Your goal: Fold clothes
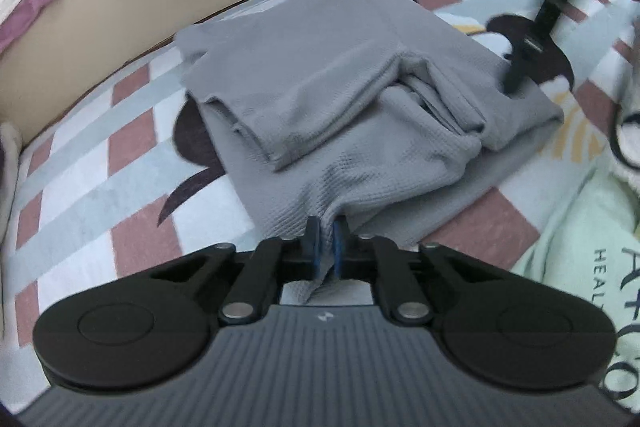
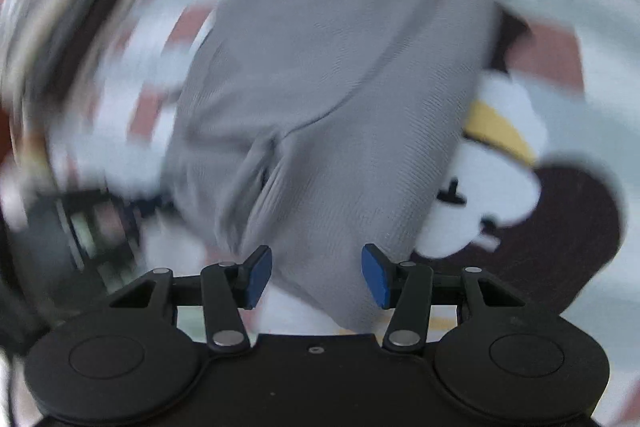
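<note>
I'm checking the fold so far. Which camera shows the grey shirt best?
The left wrist view: the grey shirt is sharp, with its folded-over sleeves and most edges on the checked blanket visible, and the left gripper pinching its near edge. The right wrist view shows it smeared by motion blur, filling the middle between the right gripper's open jaws.

Right wrist view motion-blurred, mint garment (image 1: 580, 227) lettering cut off

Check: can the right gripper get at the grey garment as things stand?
Probably yes. The right gripper is open, its blue pads straddling the near end of the grey garment with nothing between. The left gripper is pinching another edge, so expect some tension.
</note>
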`<state>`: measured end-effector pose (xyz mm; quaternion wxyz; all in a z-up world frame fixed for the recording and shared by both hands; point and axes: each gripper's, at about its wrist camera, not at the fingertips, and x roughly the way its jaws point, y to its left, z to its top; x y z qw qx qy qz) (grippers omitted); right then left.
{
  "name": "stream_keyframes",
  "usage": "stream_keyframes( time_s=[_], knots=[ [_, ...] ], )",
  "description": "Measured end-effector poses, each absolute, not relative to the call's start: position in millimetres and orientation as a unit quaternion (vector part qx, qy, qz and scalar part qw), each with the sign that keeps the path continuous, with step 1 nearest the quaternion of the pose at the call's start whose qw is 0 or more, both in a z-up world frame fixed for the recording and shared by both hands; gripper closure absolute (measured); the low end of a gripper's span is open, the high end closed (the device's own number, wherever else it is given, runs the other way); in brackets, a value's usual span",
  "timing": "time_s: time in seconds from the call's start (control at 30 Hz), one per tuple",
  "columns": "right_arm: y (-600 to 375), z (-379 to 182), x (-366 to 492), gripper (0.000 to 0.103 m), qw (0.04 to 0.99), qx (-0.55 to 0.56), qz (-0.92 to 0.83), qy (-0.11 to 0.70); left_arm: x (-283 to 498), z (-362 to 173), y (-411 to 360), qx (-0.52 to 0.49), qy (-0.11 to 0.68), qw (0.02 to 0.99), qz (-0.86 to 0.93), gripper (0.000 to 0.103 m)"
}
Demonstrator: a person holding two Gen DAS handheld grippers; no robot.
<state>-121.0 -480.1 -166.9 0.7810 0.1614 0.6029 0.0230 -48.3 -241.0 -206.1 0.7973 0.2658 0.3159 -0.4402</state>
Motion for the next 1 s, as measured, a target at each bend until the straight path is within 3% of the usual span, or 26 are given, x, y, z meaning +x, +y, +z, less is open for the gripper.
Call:
stream_keyframes(
  time_s=[0.13,0.27,0.37,0.43,0.47,0.5,0.57,0.73,0.83,0.9,1.0],
  knots=[
    [-442.1,-161.0,-127.8,0.037,0.777,-0.021,0.108,0.62,-47.3,-203.6,-230.5,0.239,0.31,0.818,-0.422,0.099],
    [-446.3,-189.3,-120.1,0.037,0.754,-0.012,0.068,0.654,-47.8,-206.5,-224.2,0.225,0.315,0.82,-0.421,0.1],
    [-448.0,-203.5,-110.9,0.038,0.74,-0.017,0.037,0.672,-60.8,-218.1,-233.9,0.287,0.297,0.794,-0.446,0.097],
    [-443.9,-203.4,-108.5,0.059,0.746,-0.026,0.04,0.664,-58.0,-219.5,-233.0,0.273,0.3,0.795,-0.452,0.097],
    [-441.6,-199.1,-111.0,0.08,0.748,-0.037,0.039,0.662,-53.7,-220.4,-231.8,0.26,0.308,0.796,-0.452,0.098],
    [-439.2,-194.8,-113.5,0.089,0.749,-0.047,0.038,0.66,-48.9,-218.7,-229.6,0.247,0.316,0.8,-0.446,0.099],
    [-434.6,-186.3,-118.5,0.091,0.752,-0.068,0.035,0.655,-40.7,-213.1,-224.3,0.225,0.329,0.813,-0.424,0.1],
    [-429.6,-185.4,-127.7,0.089,0.74,-0.066,0.04,0.669,-36.4,-216.5,-221.6,0.199,0.377,0.804,-0.416,0.097],
    [-436.9,-174.7,-130.8,0.074,0.756,-0.022,0.052,0.652,-43.6,-214.6,-224.2,0.209,0.383,0.793,-0.425,0.083],
    [-440.8,-161.6,-134.2,0.055,0.775,0.009,0.063,0.629,-40.0,-201.8,-218.7,0.174,0.389,0.791,-0.439,0.081],
    [-458.9,-127.6,-147.9,0.055,0.823,0.127,0.098,0.545,-35.4,-175.3,-210.6,0.1,0.365,0.792,-0.48,0.08]
  ],
)
